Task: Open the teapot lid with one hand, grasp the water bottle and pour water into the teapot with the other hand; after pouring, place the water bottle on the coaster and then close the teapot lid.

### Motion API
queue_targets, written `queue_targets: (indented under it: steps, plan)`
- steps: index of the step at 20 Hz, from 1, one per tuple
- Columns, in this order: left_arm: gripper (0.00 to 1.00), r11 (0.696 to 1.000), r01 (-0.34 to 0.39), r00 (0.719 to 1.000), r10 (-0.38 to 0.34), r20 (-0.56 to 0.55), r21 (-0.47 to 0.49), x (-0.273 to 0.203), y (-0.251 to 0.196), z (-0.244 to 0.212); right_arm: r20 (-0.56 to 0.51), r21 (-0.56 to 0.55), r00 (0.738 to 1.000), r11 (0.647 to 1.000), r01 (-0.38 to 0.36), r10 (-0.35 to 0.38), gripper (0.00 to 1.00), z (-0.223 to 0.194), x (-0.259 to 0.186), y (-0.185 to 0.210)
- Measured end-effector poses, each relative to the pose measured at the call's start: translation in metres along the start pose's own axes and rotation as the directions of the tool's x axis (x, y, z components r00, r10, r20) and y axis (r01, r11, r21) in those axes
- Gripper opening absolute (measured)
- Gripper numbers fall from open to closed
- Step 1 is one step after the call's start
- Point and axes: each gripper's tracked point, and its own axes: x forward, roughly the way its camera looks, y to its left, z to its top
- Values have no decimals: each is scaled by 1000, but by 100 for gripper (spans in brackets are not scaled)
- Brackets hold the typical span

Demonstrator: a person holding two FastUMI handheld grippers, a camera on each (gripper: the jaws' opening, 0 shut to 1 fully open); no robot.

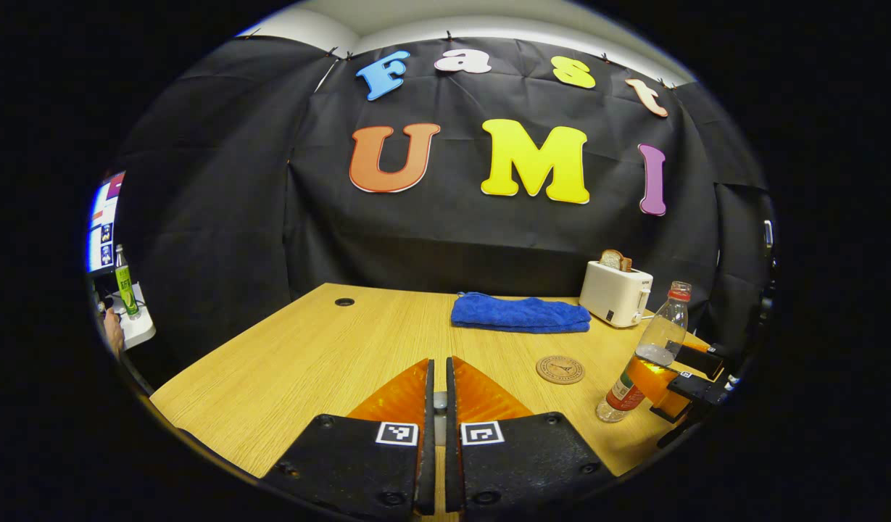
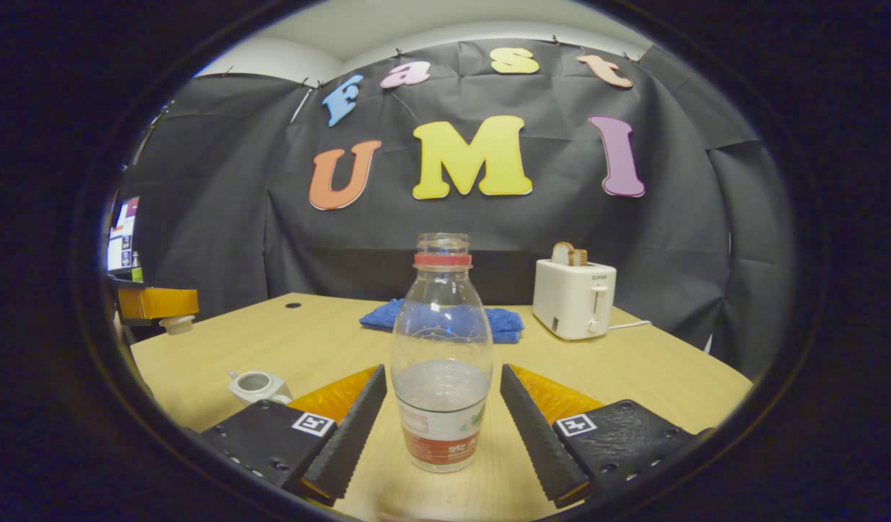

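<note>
Right gripper view puts our right gripper (image 2: 439, 424) at the bottom centre, fingers spread wide to either side of the uncapped water bottle (image 2: 441, 362) and not yet pressing it, with the open teapot (image 2: 254, 386) at lower left and the lid (image 2: 177, 323) gripped farther off at the left edge. Left gripper view shows our left gripper (image 1: 438, 406) with fingers nearly together on something small, then the coaster (image 1: 560, 369) right of centre on the table (image 1: 307, 355). We should close squarely on the bottle's lower body and lift it upright.
</note>
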Motion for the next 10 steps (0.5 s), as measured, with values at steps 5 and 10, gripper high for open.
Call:
queue_targets:
  steps: [5, 10]
  plan:
    - [8, 999, 43, 999, -43, 28, -2, -10, 3, 14, -6, -3, 1000, 1000, 20, -20, 75, 0, 6, 0]
    - [7, 998, 61, 997, -60, 38, -3, -23, 10, 20, -24, -22, 999, 999, 48, -48, 75, 2, 0, 2]
